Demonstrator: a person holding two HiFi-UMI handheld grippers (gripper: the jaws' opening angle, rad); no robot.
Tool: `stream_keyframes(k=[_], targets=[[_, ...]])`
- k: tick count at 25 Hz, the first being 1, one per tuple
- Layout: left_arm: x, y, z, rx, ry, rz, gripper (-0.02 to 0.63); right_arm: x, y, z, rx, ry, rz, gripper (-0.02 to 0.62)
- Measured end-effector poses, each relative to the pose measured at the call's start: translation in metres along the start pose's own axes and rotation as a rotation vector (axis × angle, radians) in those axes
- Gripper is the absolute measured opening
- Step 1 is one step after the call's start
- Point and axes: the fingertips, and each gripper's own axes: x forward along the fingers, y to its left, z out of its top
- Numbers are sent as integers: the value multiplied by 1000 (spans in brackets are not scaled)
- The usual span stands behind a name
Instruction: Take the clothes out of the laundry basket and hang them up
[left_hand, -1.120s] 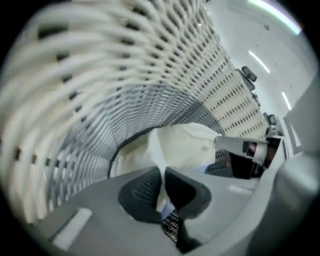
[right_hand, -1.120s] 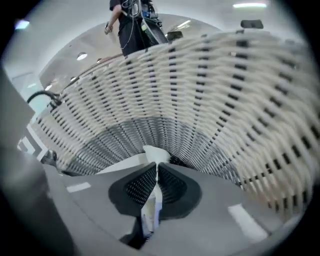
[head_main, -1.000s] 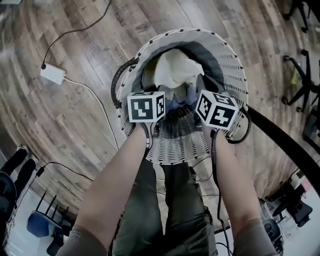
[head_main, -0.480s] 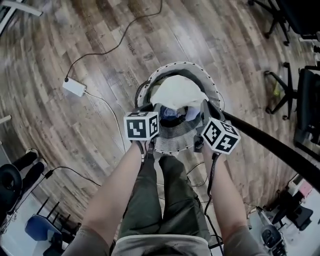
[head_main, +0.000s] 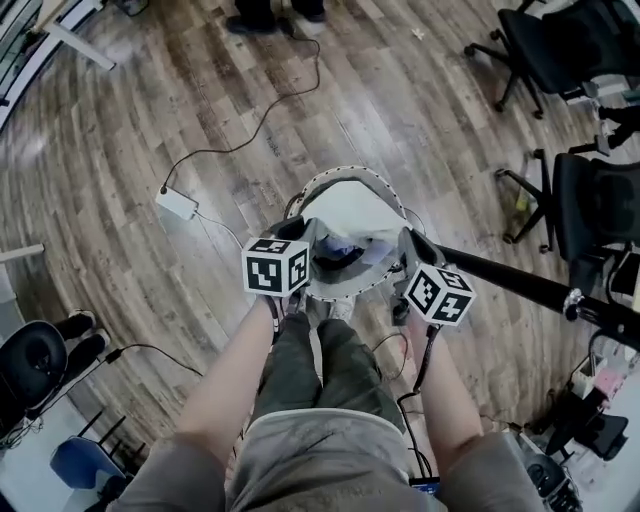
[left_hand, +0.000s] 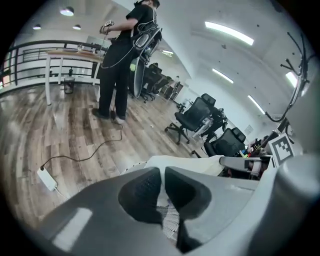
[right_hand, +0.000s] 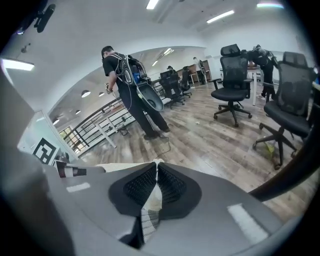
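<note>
Right side obstructed: a black pole (head_main: 520, 285) runs just beside the right gripper (right_hand: 156, 187), with office chairs (head_main: 590, 200) beyond it.

Left side: open floor (head_main: 100, 250), with only a cable (head_main: 250, 145) and adapter (head_main: 177, 203) lying flat on it.

Centre: the laundry basket (head_main: 346, 170) fills the gap between the grippers. The left gripper (left_hand: 162, 187) and the right both have their jaws closed on its rim.

Laundry basket (head_main: 350, 172): near rim hidden behind left gripper (head_main: 300, 232) and right gripper (head_main: 410, 242). White cloth (head_main: 355, 210) covers most of the load, blue garment (head_main: 340, 248) only partly showing. Black pole (head_main: 520, 285) cut off at right edge.
</note>
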Motion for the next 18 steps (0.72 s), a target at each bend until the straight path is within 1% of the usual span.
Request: stream_keyframes(k=[4,8,12,18], targets=[[-46,-31,37,54,-61,-40,6,-46,32,38,-53,-48,59,37],[-92,-65,62,129,-96,-63,6,-94,60,72,-103,-90,119,37],[-134,-93,92,204,-146,-72,6,-139,78,112,-121,-169,165,35],[-201,-134,136,272,-260,-93,6,-220,116,161,-169,-302,256,37]])
